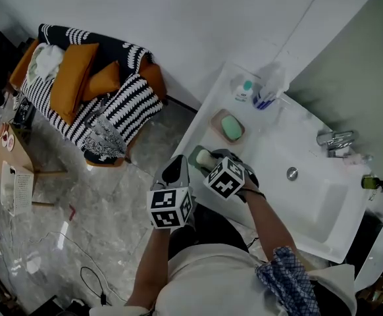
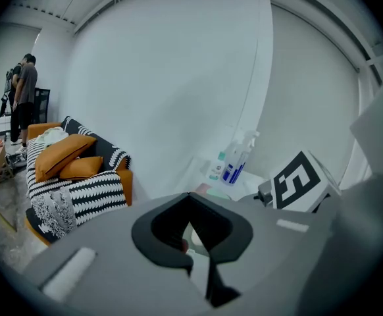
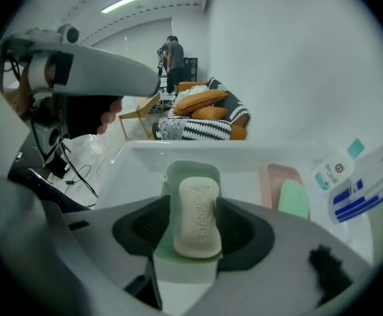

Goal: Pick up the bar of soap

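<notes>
Left claw (image 2: 195, 226), right claw (image 3: 195, 212) grey; black-white marker cubes (image 1: 170, 208); white shirt (image 1: 208, 275), blue-checked cloth (image 1: 287, 278).

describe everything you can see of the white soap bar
The soap is a cream-white oblong bar with rounded corners and a matte, waxy look. Embossed lettering runs along its top, too soft to read. It lies flat and whole in a pale green dish on the white sink ledge. The right gripper straddles it, jaws apart along its two long sides, not yet gripping it.
</notes>
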Demonstrator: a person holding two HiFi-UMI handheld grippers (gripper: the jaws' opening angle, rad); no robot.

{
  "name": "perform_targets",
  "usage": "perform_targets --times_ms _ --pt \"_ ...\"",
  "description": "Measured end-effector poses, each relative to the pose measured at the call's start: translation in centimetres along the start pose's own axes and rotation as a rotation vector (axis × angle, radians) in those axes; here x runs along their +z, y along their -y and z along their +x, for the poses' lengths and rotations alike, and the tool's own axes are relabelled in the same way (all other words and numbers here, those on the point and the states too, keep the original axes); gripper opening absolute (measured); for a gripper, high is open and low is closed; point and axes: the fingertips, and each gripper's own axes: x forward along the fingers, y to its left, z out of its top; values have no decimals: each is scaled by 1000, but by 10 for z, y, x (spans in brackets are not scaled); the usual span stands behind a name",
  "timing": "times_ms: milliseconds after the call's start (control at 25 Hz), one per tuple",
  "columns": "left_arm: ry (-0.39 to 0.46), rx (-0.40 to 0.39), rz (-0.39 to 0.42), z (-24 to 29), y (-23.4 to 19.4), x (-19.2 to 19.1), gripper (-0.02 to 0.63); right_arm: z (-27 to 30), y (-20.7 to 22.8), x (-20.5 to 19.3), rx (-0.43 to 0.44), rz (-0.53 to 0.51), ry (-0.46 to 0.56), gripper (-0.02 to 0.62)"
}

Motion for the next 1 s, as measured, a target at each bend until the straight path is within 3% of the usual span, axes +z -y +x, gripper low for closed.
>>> perform_targets --times_ms 520,760,1000 --pt "8 66 -31 -1 -24 3 8 18 1 -5 36 -13 -108 208" --pt "9 81 -30 0 -28 3 8 24 1 -7 40 16 -176 207" --pt "2 76 -34 2 -28 1 8 26 2 -5 35 52 -181 207"
